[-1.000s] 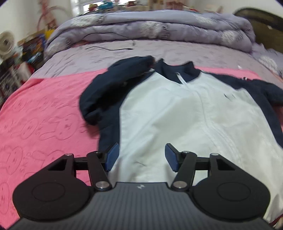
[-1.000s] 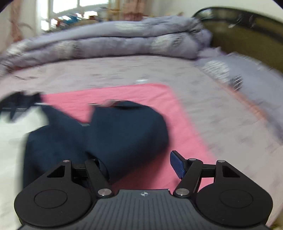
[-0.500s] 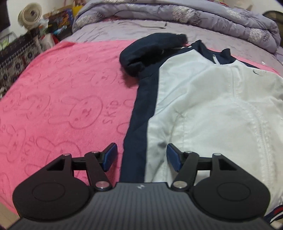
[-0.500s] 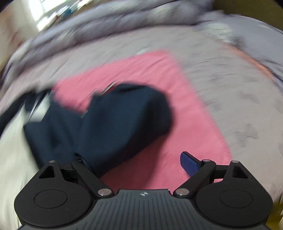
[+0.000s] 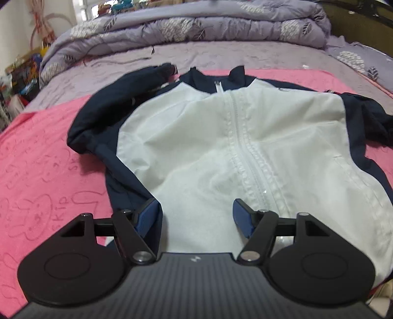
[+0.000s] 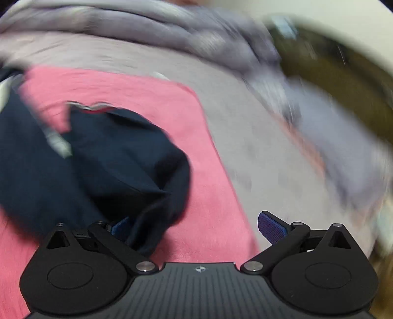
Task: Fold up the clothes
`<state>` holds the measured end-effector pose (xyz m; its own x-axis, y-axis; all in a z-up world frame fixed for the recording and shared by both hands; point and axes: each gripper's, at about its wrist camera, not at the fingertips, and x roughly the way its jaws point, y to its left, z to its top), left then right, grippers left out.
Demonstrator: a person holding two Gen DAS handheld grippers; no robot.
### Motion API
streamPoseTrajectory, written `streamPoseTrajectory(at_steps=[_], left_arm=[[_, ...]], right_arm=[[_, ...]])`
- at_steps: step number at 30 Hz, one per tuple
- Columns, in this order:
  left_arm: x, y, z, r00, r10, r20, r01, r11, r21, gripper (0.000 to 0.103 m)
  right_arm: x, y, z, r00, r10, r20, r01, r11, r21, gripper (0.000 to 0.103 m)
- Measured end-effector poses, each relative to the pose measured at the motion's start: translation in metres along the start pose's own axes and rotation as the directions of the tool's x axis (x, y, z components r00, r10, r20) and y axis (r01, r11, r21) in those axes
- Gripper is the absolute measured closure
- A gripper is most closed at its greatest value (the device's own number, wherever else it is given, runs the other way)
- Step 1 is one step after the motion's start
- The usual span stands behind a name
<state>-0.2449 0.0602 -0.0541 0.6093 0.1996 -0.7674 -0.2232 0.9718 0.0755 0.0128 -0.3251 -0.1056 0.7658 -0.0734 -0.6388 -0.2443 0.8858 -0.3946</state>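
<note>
Filling most of both views, a bed [image 5: 221, 54] with a lilac sheet carries everything here. A thick lilac quilt [image 5: 196, 24] with a leaf print is bunched along its far side, and behind it a window lets in daylight at the top left. A dark headboard [image 5: 356, 22] curves along the right edge. Off the bed's left side sits a heap of colourful clutter [image 5: 22, 71], too small to make out.

A pink blanket [image 5: 44, 171] stamped with rabbit outlines covers the near part of the bed. On it lies the jacket [image 5: 221, 147], front up and zipped, with a white body, navy collar and navy side panels. Its sleeve on the left of the view [image 5: 118, 98] is doubled over towards the collar; the other sleeve [image 5: 368, 117] lies crumpled out to the right. A thin dark cable [image 5: 118, 61] trails across the lilac sheet beyond the collar.

The left gripper [image 5: 196, 213] hovers over the white hem with its jaws wide apart, nothing between them.

The right wrist view is badly smeared. The right gripper [image 6: 196, 228] also stands wide; a bunched navy sleeve [image 6: 118, 166] lies over its left finger [image 6: 120, 227], while the right finger sits clear above pink blanket and sheet.
</note>
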Motion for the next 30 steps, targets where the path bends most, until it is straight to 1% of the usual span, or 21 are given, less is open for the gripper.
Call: streamPoseTrajectory(at_steps=[3, 4, 5, 7, 8, 9, 10, 11, 12, 15, 17, 19, 20, 21, 24, 25, 26, 27, 28, 29, 30], left_arm=[[0.002, 0.033, -0.019, 0.992, 0.098, -0.083, -0.099, 0.995, -0.008, 0.030], [0.004, 0.046, -0.026, 0.983, 0.144, -0.111, -0.146, 0.989, -0.017, 0.029], [0.000, 0.064, -0.034, 0.982, 0.146, -0.119, -0.154, 0.986, -0.061, 0.024], [-0.014, 0.094, -0.040, 0.984, 0.112, -0.136, -0.137, 0.971, -0.194, 0.024], [-0.021, 0.105, -0.040, 0.982, 0.130, -0.140, -0.159, 0.962, -0.223, 0.024], [-0.030, 0.110, -0.038, 0.983, 0.131, -0.125, -0.157, 0.959, -0.234, 0.024], [-0.040, 0.115, -0.035, 0.986, 0.128, -0.107, -0.151, 0.958, -0.243, 0.024], [-0.049, 0.120, -0.032, 0.988, 0.125, -0.090, -0.144, 0.957, -0.251, 0.024], [-0.057, 0.116, -0.026, 0.991, 0.115, -0.060, -0.126, 0.964, -0.232, 0.028], [-0.075, 0.092, -0.002, 0.996, 0.075, 0.051, -0.067, 0.989, -0.135, 0.027], [-0.076, 0.074, 0.013, 0.994, -0.011, 0.110, 0.024, 0.993, -0.114, 0.026], [-0.067, 0.054, 0.027, 0.979, -0.122, 0.161, 0.140, 0.984, -0.107, 0.026], [-0.058, 0.039, 0.034, 0.971, -0.171, 0.167, 0.190, 0.977, -0.101, 0.026], [-0.045, 0.022, 0.041, 0.962, -0.218, 0.163, 0.234, 0.968, -0.088, 0.027], [-0.008, -0.038, 0.054, 0.922, -0.366, 0.126, 0.368, 0.930, 0.004, 0.027], [0.004, -0.056, 0.054, 0.912, -0.394, 0.114, 0.392, 0.919, 0.037, 0.027], [0.015, -0.073, 0.052, 0.905, -0.416, 0.086, 0.411, 0.909, 0.064, 0.027], [0.024, -0.083, 0.047, 0.906, -0.419, 0.055, 0.415, 0.907, 0.079, 0.029], [0.034, -0.093, 0.042, 0.908, -0.419, 0.024, 0.415, 0.905, 0.093, 0.030], [0.043, -0.102, 0.037, 0.908, -0.418, -0.007, 0.417, 0.903, 0.106, 0.030], [0.043, -0.105, 0.032, 0.906, -0.423, 0.002, 0.420, 0.899, 0.122, 0.030]], right_arm=[[-0.024, -0.032, -0.002, 0.980, 0.180, 0.087, -0.187, 0.979, 0.079, 0.000], [-0.028, -0.046, -0.002, 0.969, 0.224, 0.103, -0.236, 0.963, 0.128, 0.000], [-0.022, -0.064, -0.001, 0.966, 0.242, 0.088, -0.256, 0.938, 0.233, 0.000], [-0.012, -0.100, 0.001, 0.958, 0.281, 0.065, -0.280, 0.856, 0.434, 0.000], [-0.009, -0.116, 0.001, 0.949, 0.308, 0.068, -0.297, 0.799, 0.523, 0.002], [-0.013, -0.128, 0.002, 0.938, 0.331, 0.105, -0.329, 0.749, 0.574, 0.003], [-0.025, -0.134, 0.003, 0.934, 0.320, 0.159, -0.351, 0.735, 0.580, 0.003], [-0.033, -0.134, 0.008, 0.927, 0.317, 0.200, -0.374, 0.734, 0.567, 0.003], [-0.035, -0.119, 0.021, 0.917, 0.336, 0.214, -0.398, 0.758, 0.516, 0.002], [-0.041, -0.075, 0.058, 0.885, 0.394, 0.248, -0.461, 0.814, 0.352, 0.000], [-0.045, -0.045, 0.082, 0.861, 0.435, 0.263, -0.495, 0.836, 0.236, 0.000], [-0.043, -0.011, 0.106, 0.839, 0.476, 0.261, -0.519, 0.846, 0.125, 0.002], [-0.026, 0.019, 0.117, 0.837, 0.498, 0.225, -0.528, 0.843, 0.098, 0.005], [-0.008, 0.047, 0.127, 0.828, 0.530, 0.182, -0.550, 0.831, 0.084, 0.011], [0.036, 0.115, 0.141, 0.780, 0.624, 0.055, -0.626, 0.775, 0.082, 0.031], [0.046, 0.134, 0.144, 0.772, 0.635, 0.012, -0.634, 0.770, 0.075, 0.031], [0.057, 0.153, 0.148, 0.764, 0.645, -0.030, -0.642, 0.764, 0.069, 0.036], [0.064, 0.170, 0.150, 0.765, 0.641, -0.057, -0.639, 0.768, 0.055, 0.055], [0.062, 0.179, 0.148, 0.790, 0.611, -0.050, -0.611, 0.792, 0.023, 0.058], [0.060, 0.189, 0.146, 0.814, 0.580, -0.041, -0.581, 0.814, -0.009, 0.082], [0.058, 0.196, 0.146, 0.833, 0.553, -0.028, -0.553, 0.832, -0.033, 0.096]])
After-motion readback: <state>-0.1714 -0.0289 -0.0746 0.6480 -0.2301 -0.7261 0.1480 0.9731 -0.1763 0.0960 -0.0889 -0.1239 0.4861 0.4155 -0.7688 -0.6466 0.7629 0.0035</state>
